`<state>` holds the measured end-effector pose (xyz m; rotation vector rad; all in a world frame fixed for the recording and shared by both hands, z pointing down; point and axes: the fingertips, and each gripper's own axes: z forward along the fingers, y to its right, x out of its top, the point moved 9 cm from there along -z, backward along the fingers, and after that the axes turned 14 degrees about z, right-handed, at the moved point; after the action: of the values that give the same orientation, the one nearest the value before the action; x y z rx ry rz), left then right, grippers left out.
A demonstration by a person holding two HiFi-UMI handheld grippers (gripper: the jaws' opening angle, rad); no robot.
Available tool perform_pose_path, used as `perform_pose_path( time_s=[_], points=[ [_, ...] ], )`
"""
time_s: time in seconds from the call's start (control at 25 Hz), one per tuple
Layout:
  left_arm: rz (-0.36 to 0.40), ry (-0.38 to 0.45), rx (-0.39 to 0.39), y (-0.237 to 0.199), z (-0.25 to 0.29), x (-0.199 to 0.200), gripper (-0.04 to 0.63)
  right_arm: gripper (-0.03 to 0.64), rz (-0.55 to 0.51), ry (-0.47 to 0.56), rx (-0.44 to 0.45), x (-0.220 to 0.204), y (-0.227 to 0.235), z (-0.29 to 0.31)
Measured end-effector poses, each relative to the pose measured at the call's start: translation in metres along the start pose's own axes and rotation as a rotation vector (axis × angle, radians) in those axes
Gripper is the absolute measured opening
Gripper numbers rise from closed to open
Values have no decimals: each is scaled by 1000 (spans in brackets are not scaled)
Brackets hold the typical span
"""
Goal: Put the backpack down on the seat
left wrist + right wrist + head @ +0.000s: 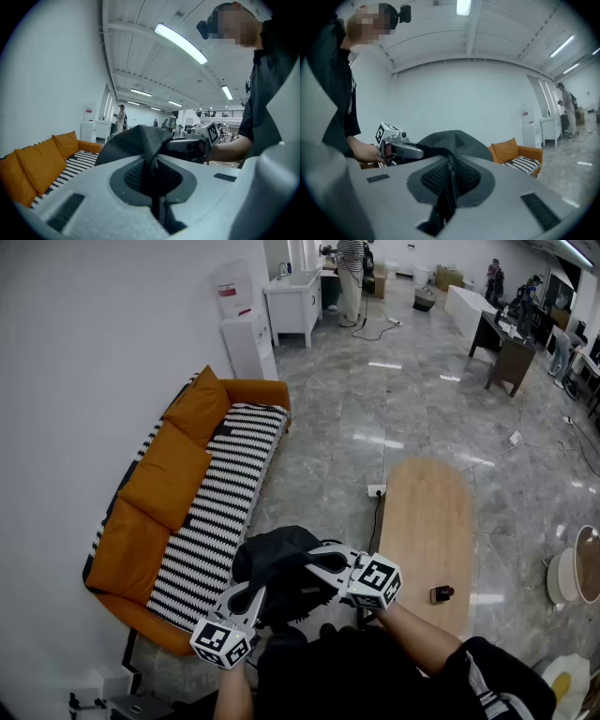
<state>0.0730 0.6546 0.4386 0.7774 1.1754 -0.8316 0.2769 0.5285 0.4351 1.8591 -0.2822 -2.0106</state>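
Observation:
The black backpack [278,565] hangs in front of me, held up between both grippers just off the near end of the orange sofa [164,486]. The sofa's seat [221,512] has a black-and-white striped cover. My left gripper [255,596] is shut on a black strap [152,171] of the backpack [133,140]. My right gripper [317,563] is shut on another strap [449,185], with the bag's bulk [457,140] just beyond its jaws. Each gripper view shows the other gripper across the bag, and the sofa [516,151] behind it.
An oval wooden table [427,521] stands to the right with a small dark object [441,593] on it. A floor socket [375,490] lies between sofa and table. White cabinets [249,345] stand past the sofa's far end. People stand at the back of the room.

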Motion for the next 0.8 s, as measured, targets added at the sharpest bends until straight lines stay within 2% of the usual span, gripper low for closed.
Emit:
perform_pose_path(
  time_s=[0.8],
  points=[
    [16,16,-10,-4,3,7,26,37,-6,9,-26,4,-3,-3]
  ],
)
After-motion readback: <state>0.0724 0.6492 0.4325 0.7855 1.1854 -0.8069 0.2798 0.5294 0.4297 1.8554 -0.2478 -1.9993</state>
